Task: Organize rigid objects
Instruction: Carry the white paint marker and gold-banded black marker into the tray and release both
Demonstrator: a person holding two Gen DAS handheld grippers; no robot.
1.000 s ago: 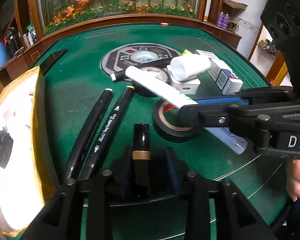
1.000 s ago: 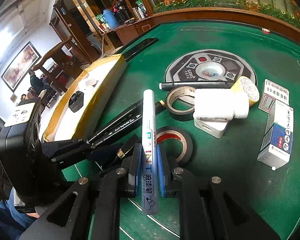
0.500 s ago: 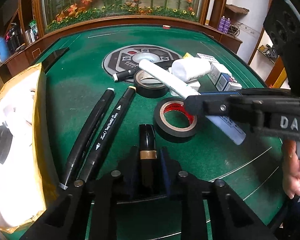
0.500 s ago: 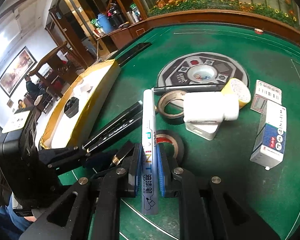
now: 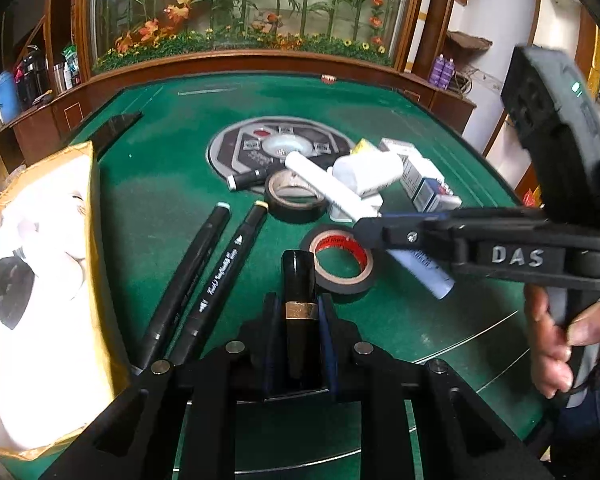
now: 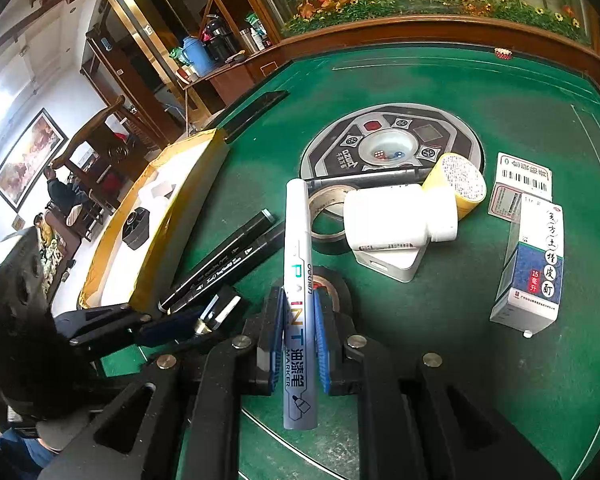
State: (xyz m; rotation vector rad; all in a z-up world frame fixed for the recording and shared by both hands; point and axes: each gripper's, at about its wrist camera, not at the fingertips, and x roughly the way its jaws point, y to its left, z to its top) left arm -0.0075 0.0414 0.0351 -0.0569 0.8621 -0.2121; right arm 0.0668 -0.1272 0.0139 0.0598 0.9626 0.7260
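Observation:
My left gripper [image 5: 299,308] is shut on a black tube with a gold band [image 5: 299,300], held over the green felt table [image 5: 160,184]. My right gripper [image 6: 299,304] is shut on a silver paint marker [image 6: 298,280], which also shows in the left wrist view [image 5: 332,190], raised above the table. Two black markers [image 5: 208,272] lie side by side left of the tube. A red-cored black tape roll [image 5: 342,258] and a second tape roll [image 5: 296,196] lie ahead. The left gripper [image 6: 180,322] shows at lower left in the right wrist view.
A yellow-rimmed white box [image 5: 40,280] sits at the left. A white bottle [image 6: 400,216], a yellow-capped bottle [image 6: 460,180], a white tin [image 6: 392,262], medicine boxes [image 6: 532,264] and a black pen [image 6: 364,176] cluster near the round centre panel [image 6: 388,140].
The right gripper has lifted and moved the paint marker farther right and back. The left gripper has drawn back slightly with the black tube.

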